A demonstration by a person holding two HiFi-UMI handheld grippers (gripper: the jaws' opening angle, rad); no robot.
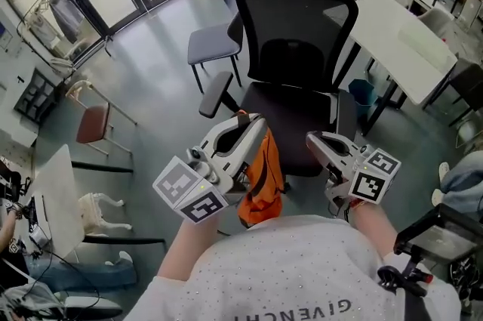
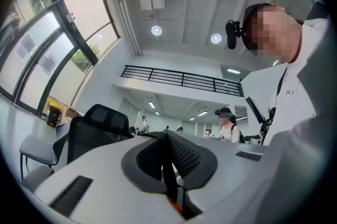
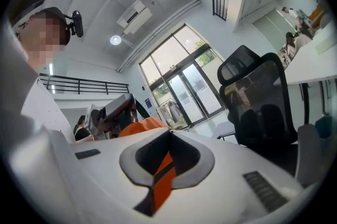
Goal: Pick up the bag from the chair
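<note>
The orange bag (image 1: 260, 180) hangs in the air in front of the black office chair (image 1: 294, 63), clear of its seat (image 1: 290, 123). My left gripper (image 1: 253, 123) is shut on the bag's top. In the left gripper view a dark strap with a bit of orange is pinched between the shut jaws of that gripper (image 2: 168, 165). My right gripper (image 1: 313, 138) is held just right of the bag. In its own view the right gripper (image 3: 167, 161) is shut on an orange strap with a black stripe. The bag (image 3: 139, 125) and the left gripper (image 3: 113, 109) show beyond it.
A white table (image 1: 400, 40) stands right of the chair with a blue bin (image 1: 362, 91) under it. A grey chair (image 1: 215, 47) is at the left behind, and a red-brown chair (image 1: 94, 123) further left. Black gear (image 1: 438, 236) sits at lower right.
</note>
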